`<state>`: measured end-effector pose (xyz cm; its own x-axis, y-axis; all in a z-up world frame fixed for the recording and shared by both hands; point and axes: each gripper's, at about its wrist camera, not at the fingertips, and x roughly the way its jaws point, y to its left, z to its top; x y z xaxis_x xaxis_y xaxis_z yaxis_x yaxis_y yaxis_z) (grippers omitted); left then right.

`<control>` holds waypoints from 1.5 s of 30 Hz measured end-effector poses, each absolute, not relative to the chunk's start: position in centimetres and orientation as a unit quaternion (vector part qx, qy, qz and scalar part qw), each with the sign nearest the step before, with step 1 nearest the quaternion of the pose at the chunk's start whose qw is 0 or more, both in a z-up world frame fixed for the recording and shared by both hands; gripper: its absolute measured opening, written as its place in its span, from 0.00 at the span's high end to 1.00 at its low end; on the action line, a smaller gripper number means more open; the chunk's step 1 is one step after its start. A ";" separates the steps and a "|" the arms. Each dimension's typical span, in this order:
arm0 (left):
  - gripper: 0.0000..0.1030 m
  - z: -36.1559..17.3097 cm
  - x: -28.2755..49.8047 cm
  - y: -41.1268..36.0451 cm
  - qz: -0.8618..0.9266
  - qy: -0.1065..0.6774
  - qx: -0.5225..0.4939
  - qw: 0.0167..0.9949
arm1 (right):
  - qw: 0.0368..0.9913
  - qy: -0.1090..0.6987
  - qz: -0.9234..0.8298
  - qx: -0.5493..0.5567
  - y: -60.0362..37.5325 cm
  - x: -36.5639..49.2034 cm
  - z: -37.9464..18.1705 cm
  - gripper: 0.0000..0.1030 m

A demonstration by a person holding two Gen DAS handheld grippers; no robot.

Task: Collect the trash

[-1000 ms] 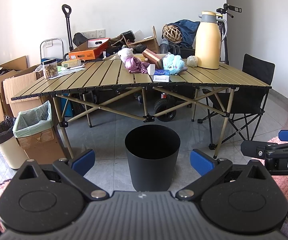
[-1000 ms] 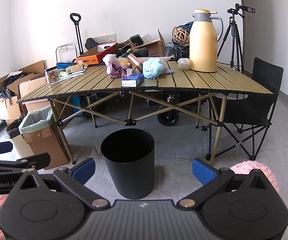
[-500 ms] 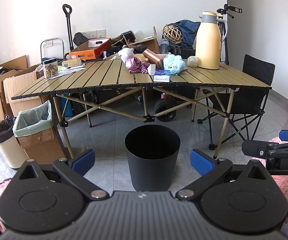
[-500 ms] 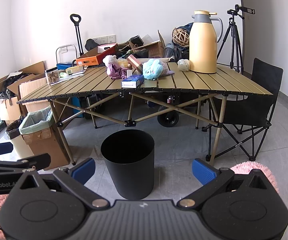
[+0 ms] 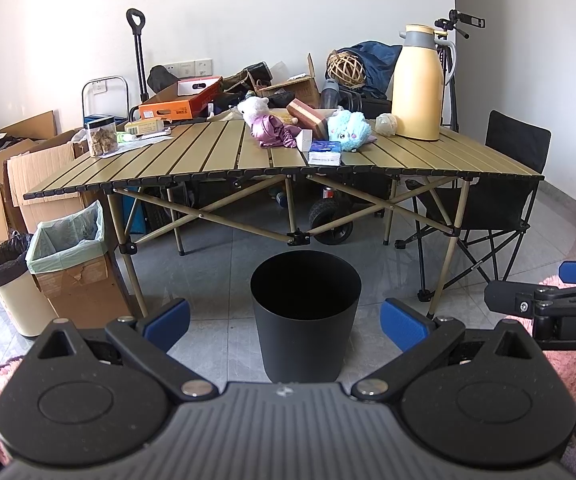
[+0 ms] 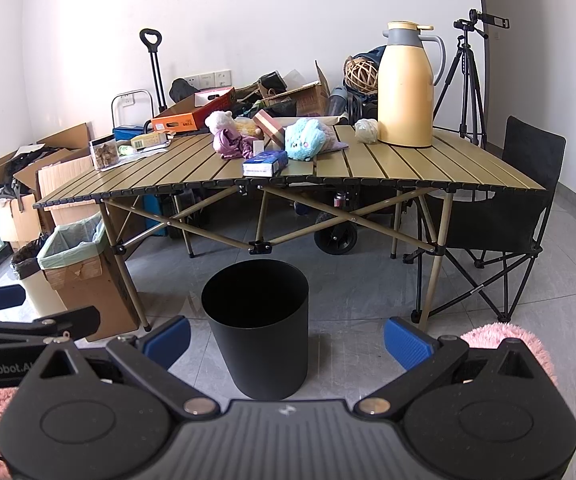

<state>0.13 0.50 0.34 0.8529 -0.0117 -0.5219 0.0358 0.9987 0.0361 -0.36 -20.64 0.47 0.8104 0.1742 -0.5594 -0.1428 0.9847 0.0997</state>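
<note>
Left gripper (image 5: 285,322) gaping; black bin's (image 5: 305,316) inside unreadable.

bin (image 5: 306,312) before table (image 5: 215,156)

The black bin (image 5: 306,316) is too dark inside to show any contents, and the tool body covers its base. The right tongs (image 5: 548,296) are cut by the picture's edge. Behind the worktop's (image 5: 207,160) far edge, the piled clutter overlaps. Print on the blue packet (image 6: 264,163) is too small to read.
</note>
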 end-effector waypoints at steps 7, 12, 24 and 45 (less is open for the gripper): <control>0.00 0.3 0.1 0.5 -0.013 0.271 0.022 0.962 | 0.951 0.296 0.083 0.026 -20.7 -0.2 0.5 0.00; 0.00 0.3 0.1 0.5 -0.013 0.270 0.021 0.962 | 0.952 0.294 0.082 0.027 -20.7 -0.5 0.4 0.00; 0.00 0.4 -0.2 0.7 -0.015 0.269 0.020 0.963 | 0.954 0.289 0.081 0.026 -20.9 0.9 0.5 0.00; 0.00 0.1 6.3 1.1 -0.020 0.271 0.011 0.962 | 0.956 0.281 0.080 0.031 -21.3 7.6 -0.2 0.00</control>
<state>6.34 1.13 0.09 0.8520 -0.0333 -0.5225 0.0456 0.9989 0.0108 7.56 -21.26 -0.15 0.8293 0.1702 -0.5323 -0.1358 0.9853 0.1034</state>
